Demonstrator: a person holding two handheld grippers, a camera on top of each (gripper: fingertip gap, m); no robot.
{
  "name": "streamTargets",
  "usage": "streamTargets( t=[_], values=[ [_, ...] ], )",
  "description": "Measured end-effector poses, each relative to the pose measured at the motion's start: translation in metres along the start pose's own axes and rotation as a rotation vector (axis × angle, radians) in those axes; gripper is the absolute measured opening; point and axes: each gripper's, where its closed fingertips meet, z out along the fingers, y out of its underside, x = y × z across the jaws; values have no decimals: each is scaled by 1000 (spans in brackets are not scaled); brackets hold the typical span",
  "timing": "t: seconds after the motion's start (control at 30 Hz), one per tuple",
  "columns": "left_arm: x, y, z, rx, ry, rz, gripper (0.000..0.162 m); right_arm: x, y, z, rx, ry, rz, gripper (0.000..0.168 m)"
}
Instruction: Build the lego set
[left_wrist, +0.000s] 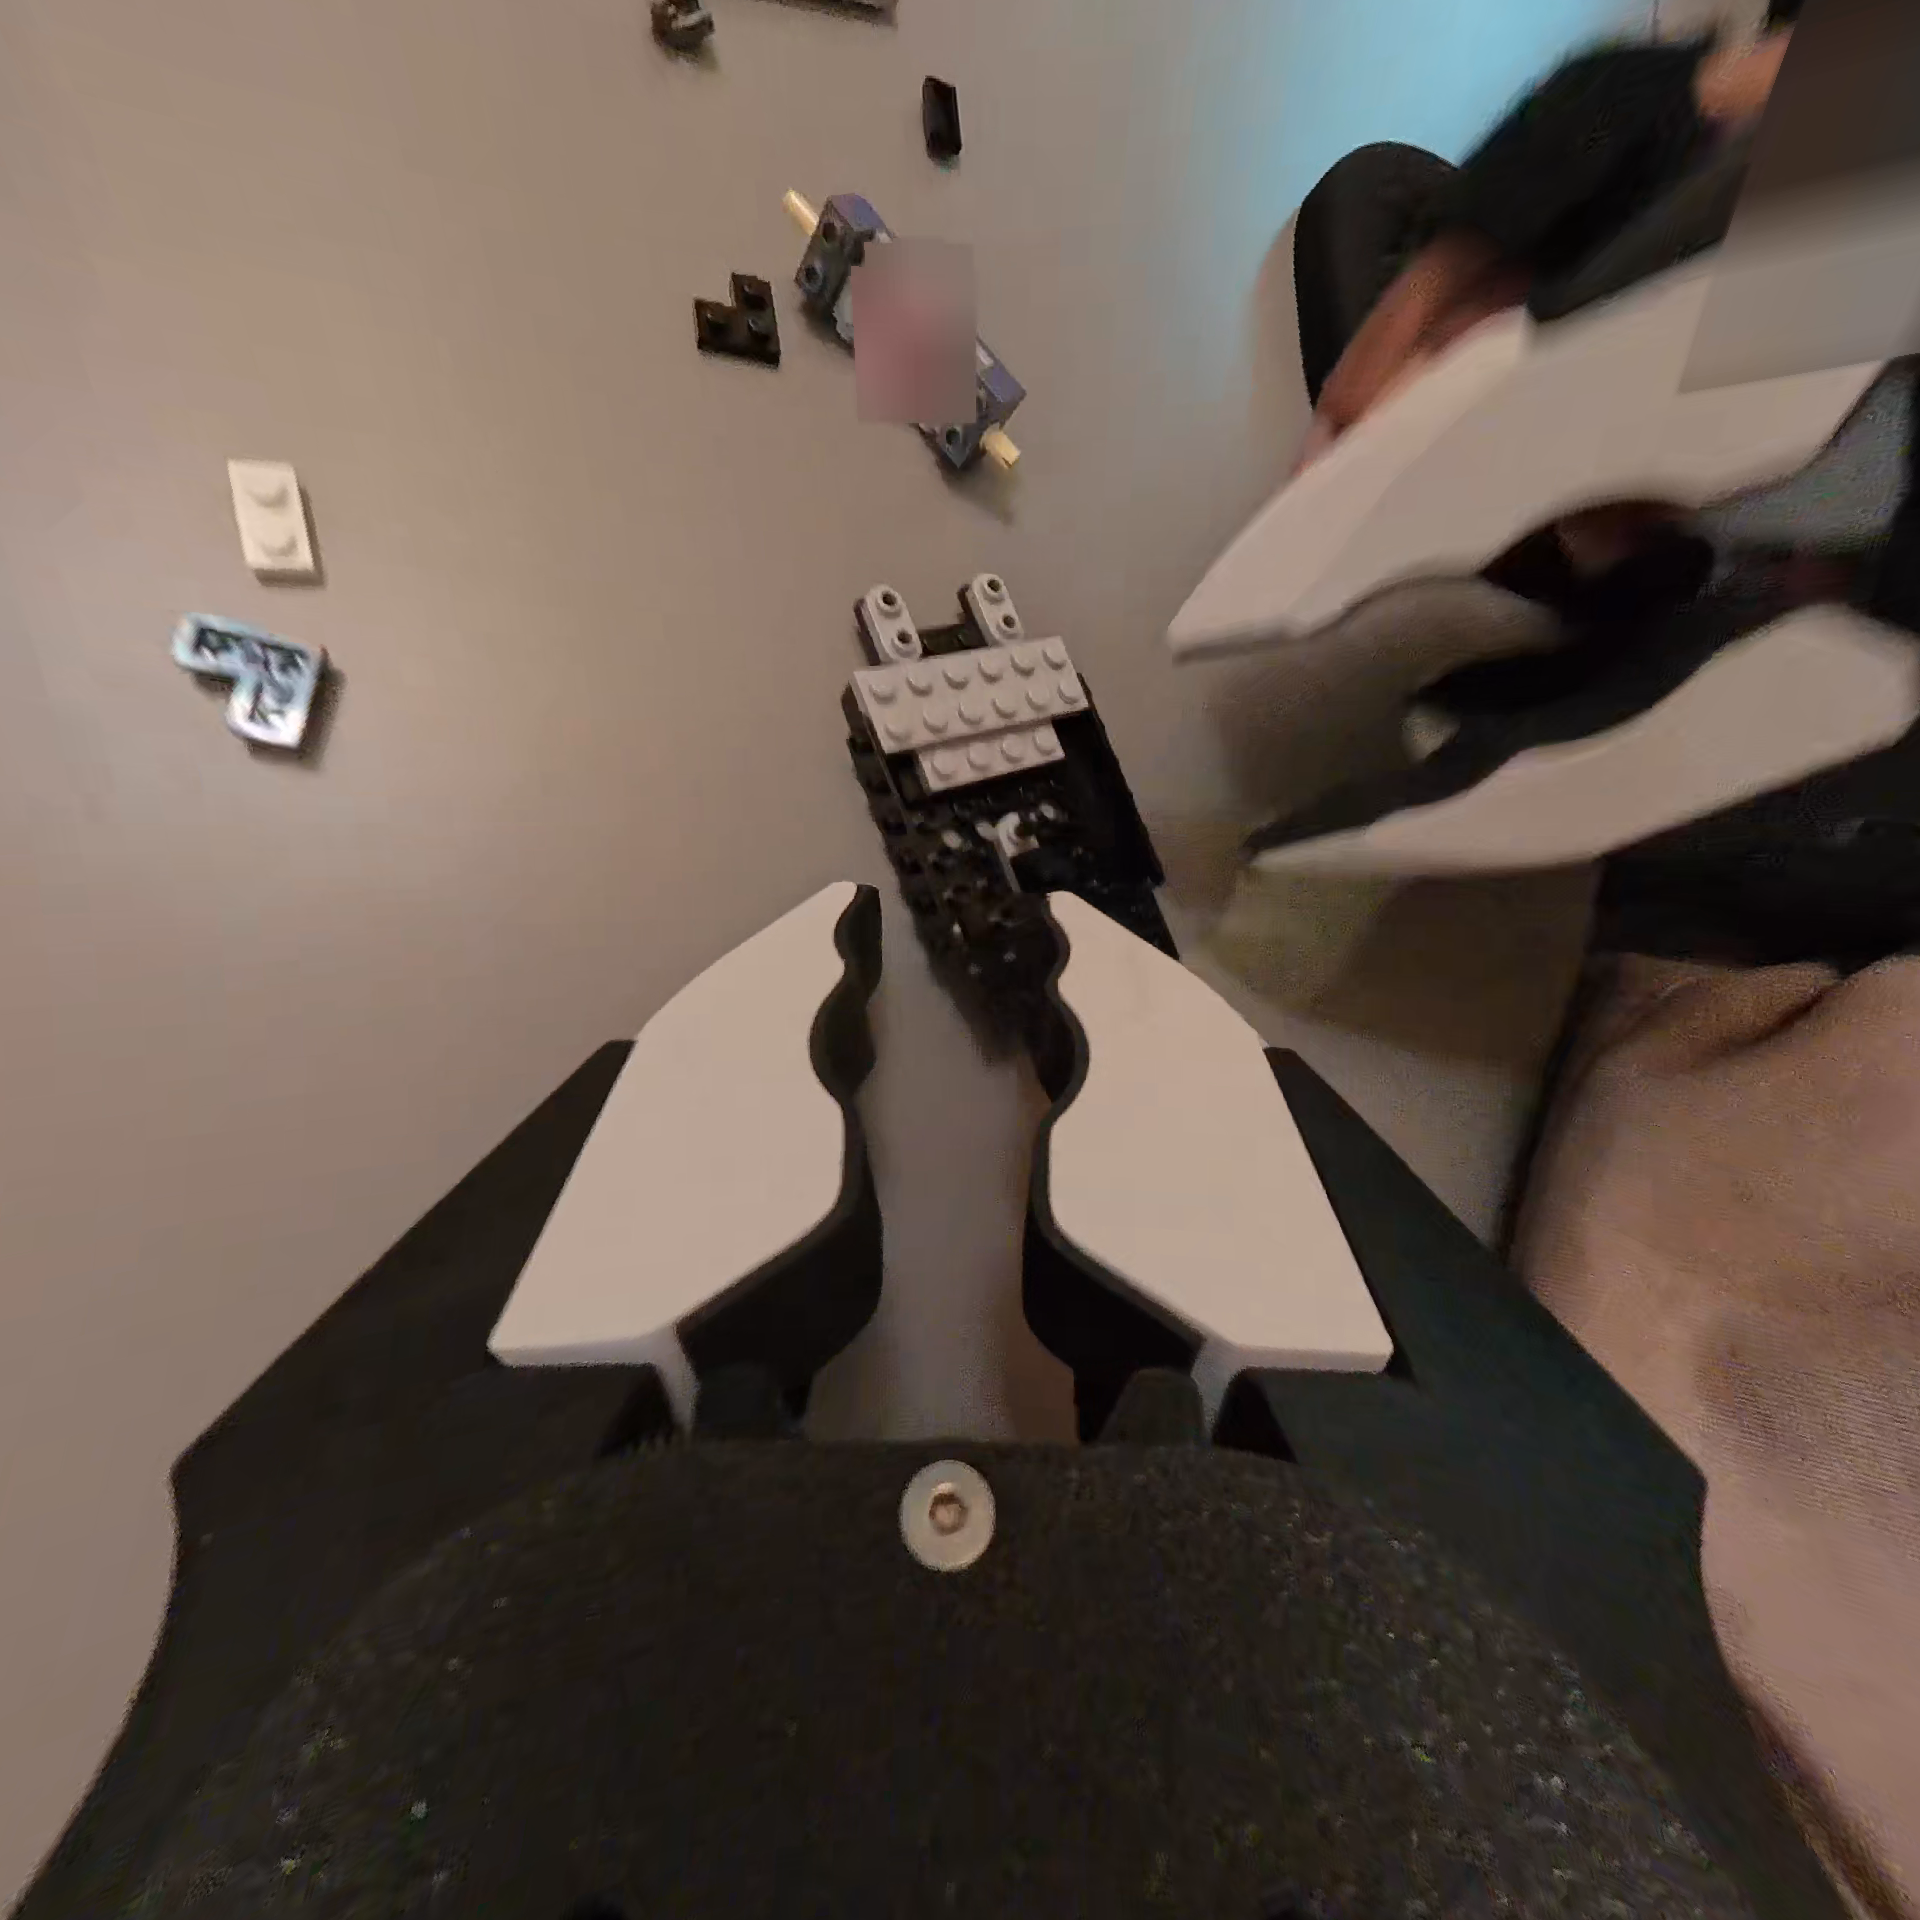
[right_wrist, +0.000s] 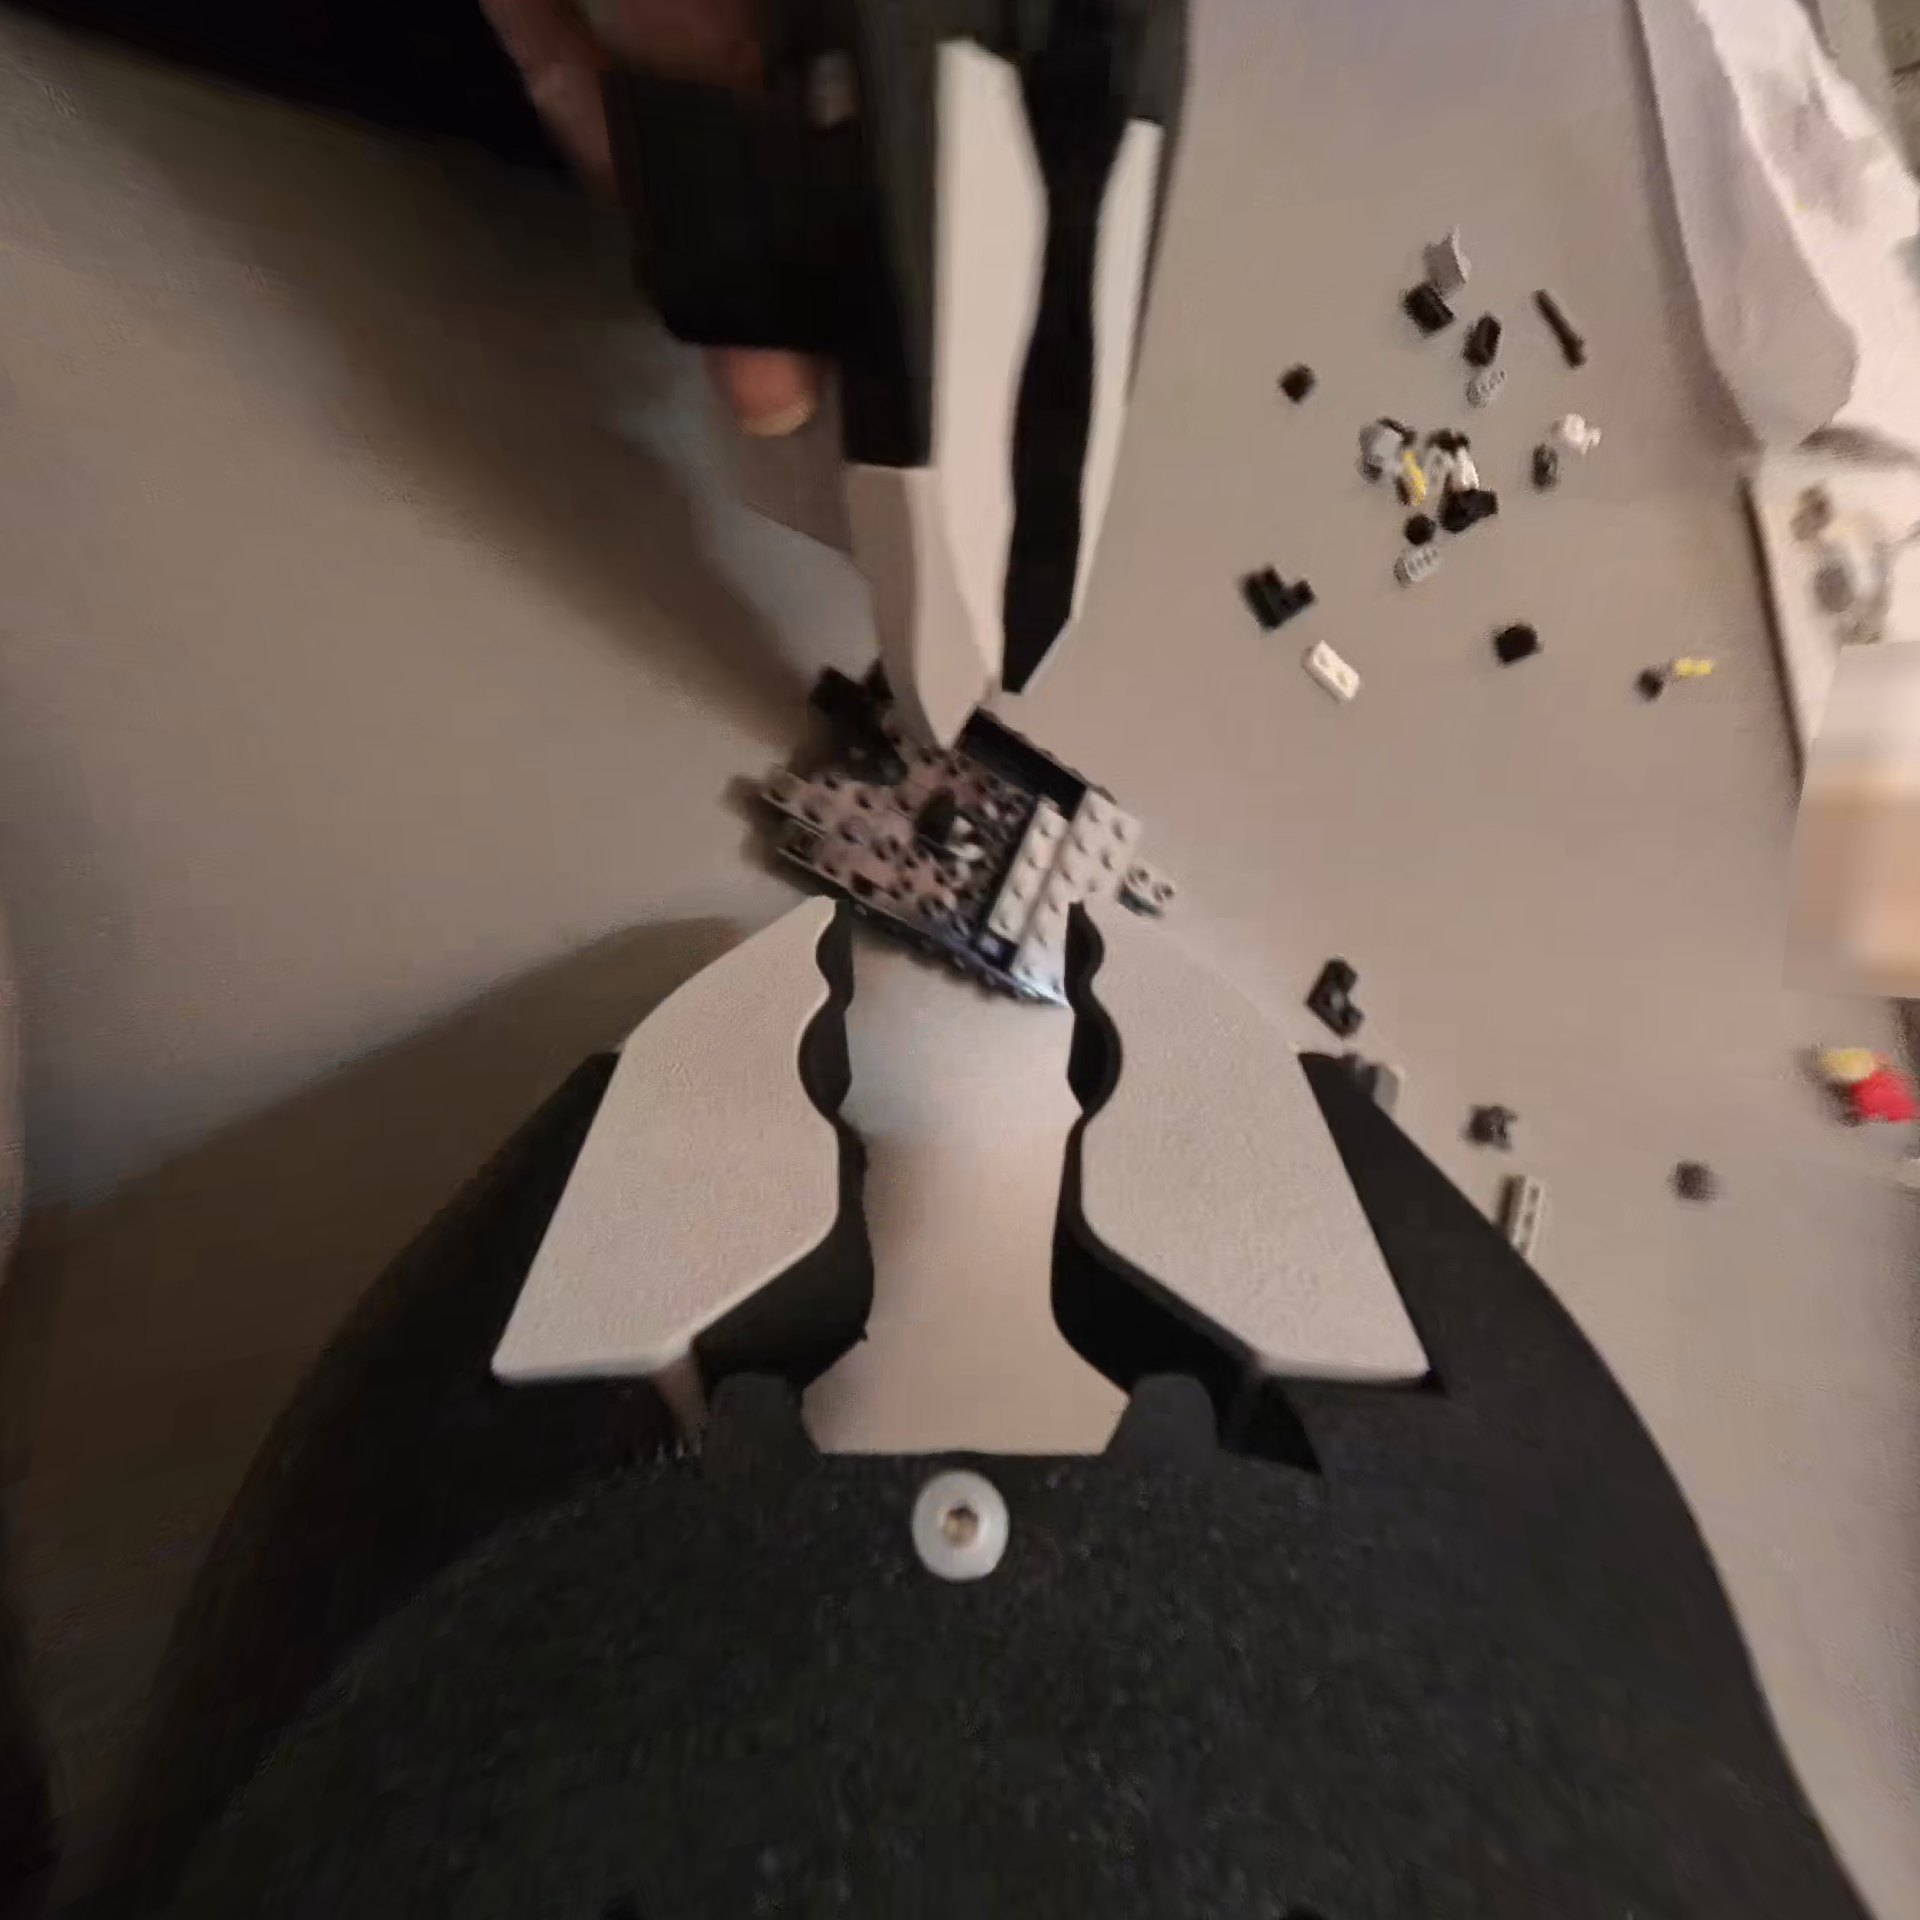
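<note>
The partly built lego model (left_wrist: 966, 727) is black with light grey studded plates on top and lies on the grey table (left_wrist: 468, 935). My left gripper (left_wrist: 958, 899) is open, its jaws around the model's near black end; the right finger touches it and a gap shows at the left finger. In the right wrist view the model (right_wrist: 935, 842) lies just ahead of my right gripper (right_wrist: 951, 920), which is open with the model's near edge between its tips. The left gripper (right_wrist: 977, 707) comes down onto the model's far end. The right gripper (left_wrist: 1216, 738) shows blurred and open beside the model.
Loose pieces lie beyond the model: a white plate (left_wrist: 272, 516), a pale L-shaped piece (left_wrist: 255, 681), a black L plate (left_wrist: 740, 320), a dark blue assembly (left_wrist: 831, 249). Several small pieces (right_wrist: 1434, 468) are scattered to the right. The table edge and beige fabric (left_wrist: 1714, 1299) are at the right. Tip to tip, the grippers are about 5 cm apart.
</note>
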Motion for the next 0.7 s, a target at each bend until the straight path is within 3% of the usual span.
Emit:
streamTargets(
  t=[0.2, 0.53, 0.7],
  values=[
    [-7, -14, 20, -103, 6, 169, 22, 80, 55, -23, -22, -34, 340, 38],
    [1, -44, 53, -159, 43, 448, 19, 85, 73, 7, -14, -252, 681, 43],
    [-3, -57, 30, -43, 19, 419, 24, 84, 68, 16, -50, -278, 736, 43]
  ],
)
